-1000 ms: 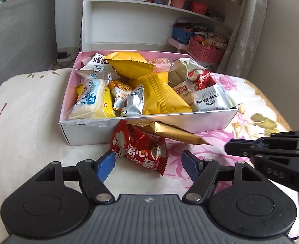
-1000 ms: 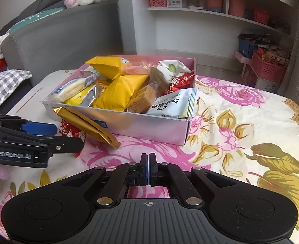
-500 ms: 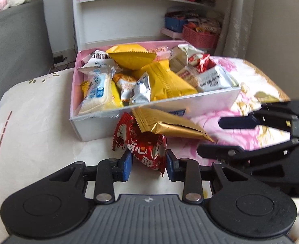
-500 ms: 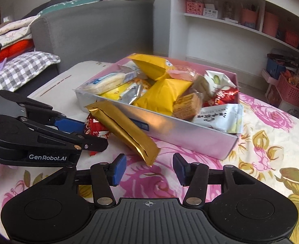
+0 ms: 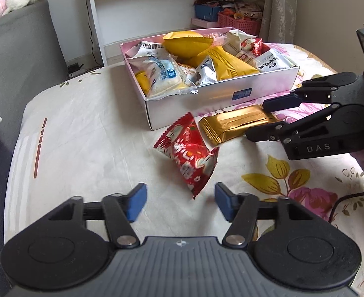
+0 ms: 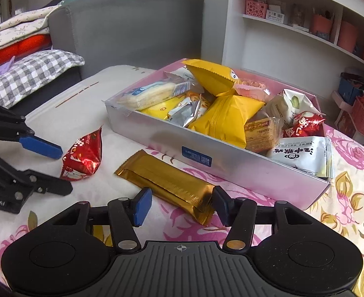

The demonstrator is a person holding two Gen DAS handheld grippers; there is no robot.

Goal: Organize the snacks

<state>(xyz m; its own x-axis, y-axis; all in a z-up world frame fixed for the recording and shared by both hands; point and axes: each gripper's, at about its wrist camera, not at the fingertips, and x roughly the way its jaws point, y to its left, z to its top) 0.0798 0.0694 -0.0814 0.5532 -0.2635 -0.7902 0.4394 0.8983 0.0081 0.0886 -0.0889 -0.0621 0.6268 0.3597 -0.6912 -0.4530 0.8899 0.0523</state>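
A red snack packet [image 5: 187, 153] lies on the cloth in front of the white box [image 5: 206, 99], which is full of snacks. My left gripper [image 5: 179, 198] is opening; the packet's near tip sits just ahead of its blue pads [image 5: 136, 201], untouched. A gold foil packet [image 6: 164, 180] lies flat beside the box [image 6: 231, 163]. My right gripper [image 6: 179, 205] is opening too, with the gold packet's near end between its pads [image 6: 142, 205] and not squeezed. The other view shows the red packet [image 6: 83, 156] beside the left gripper [image 6: 58, 168], and the right gripper [image 5: 266, 117] at the gold packet [image 5: 234, 123].
The flowered cloth [image 5: 293, 180] covers the surface. A grey sofa [image 6: 132, 32] with a checked pillow [image 6: 33, 76] stands at the left. White shelves [image 6: 305, 39] and a red basket [image 5: 239, 22] are behind the box. A black cable [image 5: 350, 198] trails at the right.
The left jaws closed around the red packet, then spread again; it now lies farther from the box. The right jaws went from shut to spread. The gold packet dropped from leaning on the box to lying flat.
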